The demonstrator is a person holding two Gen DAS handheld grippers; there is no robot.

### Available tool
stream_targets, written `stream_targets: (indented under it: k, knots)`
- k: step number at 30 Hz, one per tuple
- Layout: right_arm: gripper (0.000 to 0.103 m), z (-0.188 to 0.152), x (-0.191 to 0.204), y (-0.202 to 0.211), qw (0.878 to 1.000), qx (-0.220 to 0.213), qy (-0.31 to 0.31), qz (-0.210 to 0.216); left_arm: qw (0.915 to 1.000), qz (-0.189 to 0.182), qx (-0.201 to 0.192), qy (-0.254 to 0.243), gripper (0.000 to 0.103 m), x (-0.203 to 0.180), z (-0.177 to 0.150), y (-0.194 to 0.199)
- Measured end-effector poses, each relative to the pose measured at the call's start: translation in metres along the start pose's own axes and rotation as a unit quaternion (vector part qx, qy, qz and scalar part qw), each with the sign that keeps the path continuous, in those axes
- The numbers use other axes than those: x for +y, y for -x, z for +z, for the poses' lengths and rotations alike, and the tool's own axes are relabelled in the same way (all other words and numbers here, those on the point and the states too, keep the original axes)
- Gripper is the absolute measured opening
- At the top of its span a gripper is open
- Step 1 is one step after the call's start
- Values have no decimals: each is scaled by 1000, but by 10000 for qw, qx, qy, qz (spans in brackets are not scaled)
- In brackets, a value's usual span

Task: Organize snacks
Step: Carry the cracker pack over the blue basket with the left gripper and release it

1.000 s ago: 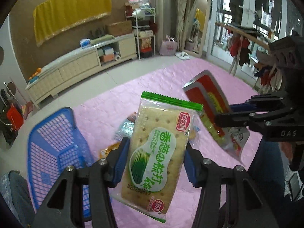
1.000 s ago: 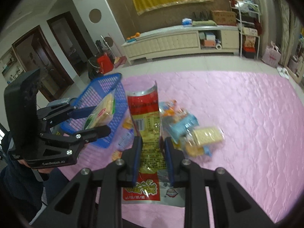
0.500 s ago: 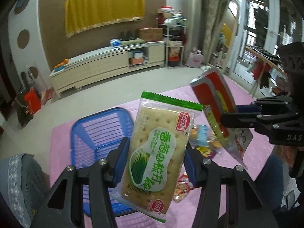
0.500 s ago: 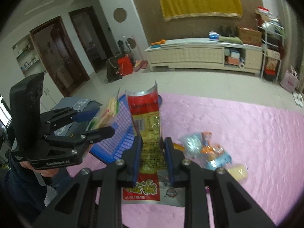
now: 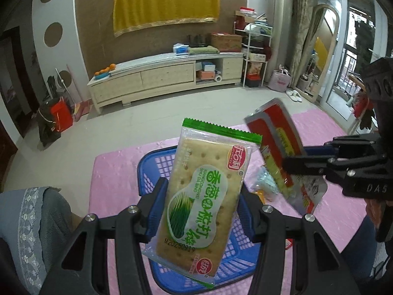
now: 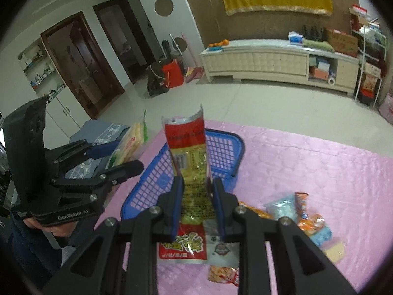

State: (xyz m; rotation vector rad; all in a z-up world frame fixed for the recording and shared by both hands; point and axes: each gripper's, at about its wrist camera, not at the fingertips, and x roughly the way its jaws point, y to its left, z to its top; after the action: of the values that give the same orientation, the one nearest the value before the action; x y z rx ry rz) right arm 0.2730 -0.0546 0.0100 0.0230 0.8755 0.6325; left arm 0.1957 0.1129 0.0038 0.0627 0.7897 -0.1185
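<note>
Pink quilted mat [image 6: 319, 172] — tiled liv. rm floor [image 5: 159, 118]

One blue basket [image 6: 221, 147] sits at centre frame. Two grippers are up, each holding one packet: one green cracker packet [image 5: 203, 196] and one red-and-yellow packet [image 6: 191, 167]. The loose snacks [image 6: 302, 216] at lower right form a pile too jumbled to count.

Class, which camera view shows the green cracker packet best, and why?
The left wrist view: the green cracker packet faces the camera between the left gripper pads, its label fully readable. In the right wrist view the packet appears only edge-on at the left, partly hidden by that gripper.
</note>
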Motion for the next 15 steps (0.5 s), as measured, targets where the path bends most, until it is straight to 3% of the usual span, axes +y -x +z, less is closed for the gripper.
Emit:
stream_targets:
  k: [8,15]
  knots:
    - [28,9,1,-46,9989,390,-264,43,9994,116,221,253,51,26,-1,-30]
    - [28,16,4,-76,9978,649,-128,-16,9989,120,326,329,51,38,-6,-38]
